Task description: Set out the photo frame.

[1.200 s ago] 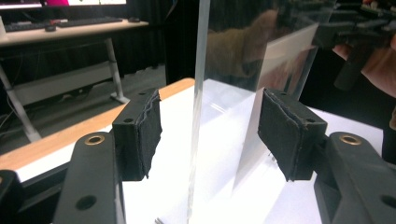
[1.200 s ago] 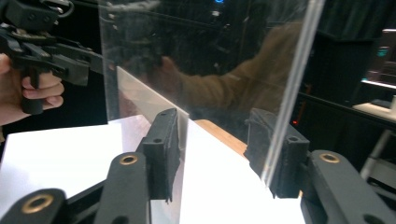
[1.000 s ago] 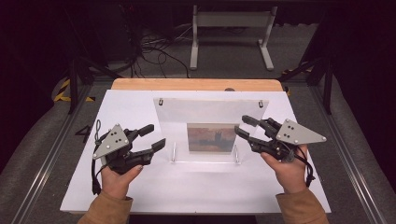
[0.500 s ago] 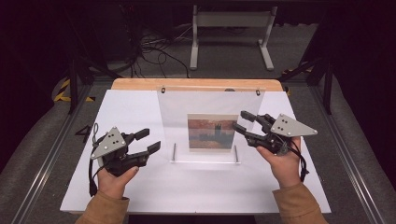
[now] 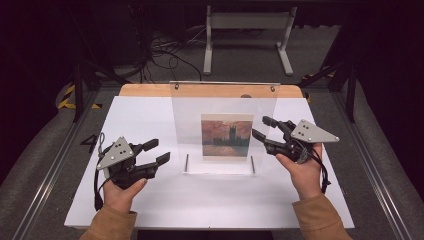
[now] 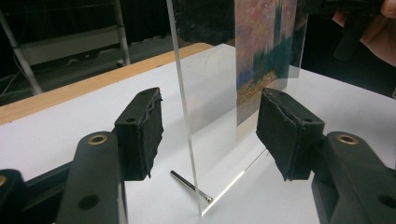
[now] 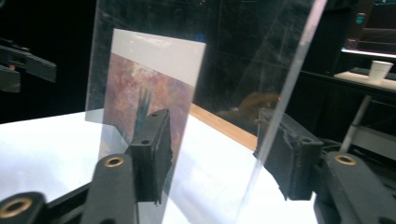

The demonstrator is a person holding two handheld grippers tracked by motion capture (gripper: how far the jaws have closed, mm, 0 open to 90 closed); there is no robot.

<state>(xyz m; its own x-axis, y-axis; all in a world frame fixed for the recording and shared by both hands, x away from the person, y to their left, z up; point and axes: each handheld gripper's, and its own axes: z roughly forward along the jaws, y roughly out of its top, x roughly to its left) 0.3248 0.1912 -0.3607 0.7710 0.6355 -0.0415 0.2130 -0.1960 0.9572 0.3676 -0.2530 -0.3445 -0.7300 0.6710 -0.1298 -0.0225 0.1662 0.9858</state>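
The clear upright acrylic picture frame is stiff, slippery and scratch-prone. Left gripper jaws apart; right gripper jaws just opened, straddling its edge. Grip side edges.

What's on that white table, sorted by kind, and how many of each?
Clear acrylic picture stand: 1
Painting print inside it: 1
Metal foot pins: 2
Hand-held claws, left claw and right claw: 2
Total: 6

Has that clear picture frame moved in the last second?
Yes. The clear frame has tipped from leaning back to standing upright: its top edge, earlier over the wooden strip, now rises above it.
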